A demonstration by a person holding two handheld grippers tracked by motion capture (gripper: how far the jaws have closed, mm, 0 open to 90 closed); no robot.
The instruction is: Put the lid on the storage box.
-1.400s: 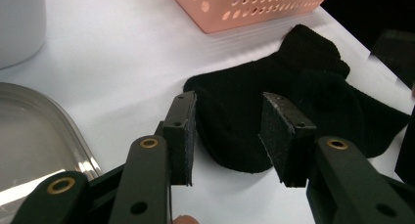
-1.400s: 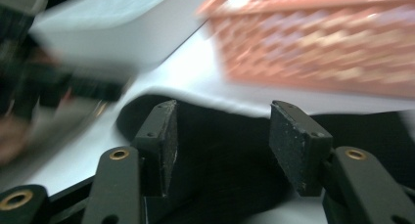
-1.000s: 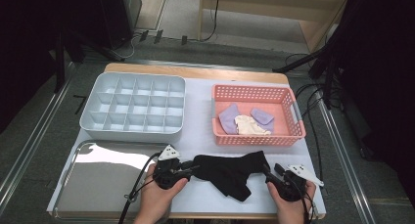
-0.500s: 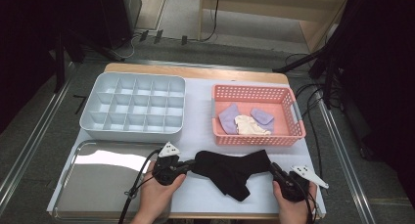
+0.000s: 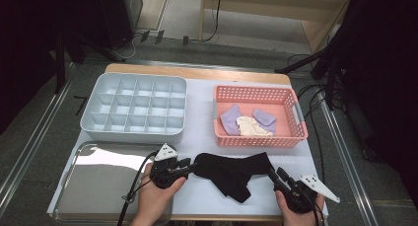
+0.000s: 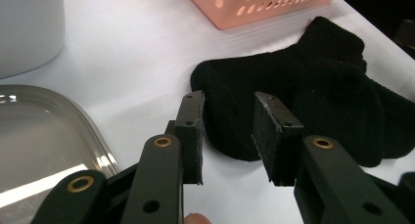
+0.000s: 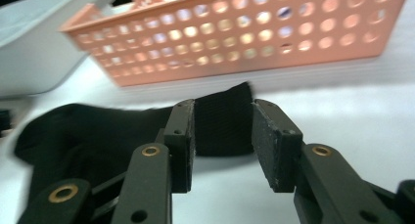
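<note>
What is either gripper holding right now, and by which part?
Nothing is gripped. The black sock lies on the table; both grippers' jaws, just reopened, stand apart at its two ends.

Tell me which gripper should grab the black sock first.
Right, probably. The right gripper already straddles the sock cuff; the left gripper's jaws stand just above the toe end.

Two hands come in over the table's near edge, each holding a two-jaw gripper. The left hand (image 5: 156,199) sits toward the near left, its left gripper (image 5: 188,165) lying low and pointing right along the edge. The right hand (image 5: 296,210) sits near the near right corner, its right gripper (image 5: 272,173) angled up and left. Both pairs of jaws have just been opening and stand parted, the pads pressing on nothing.
</note>
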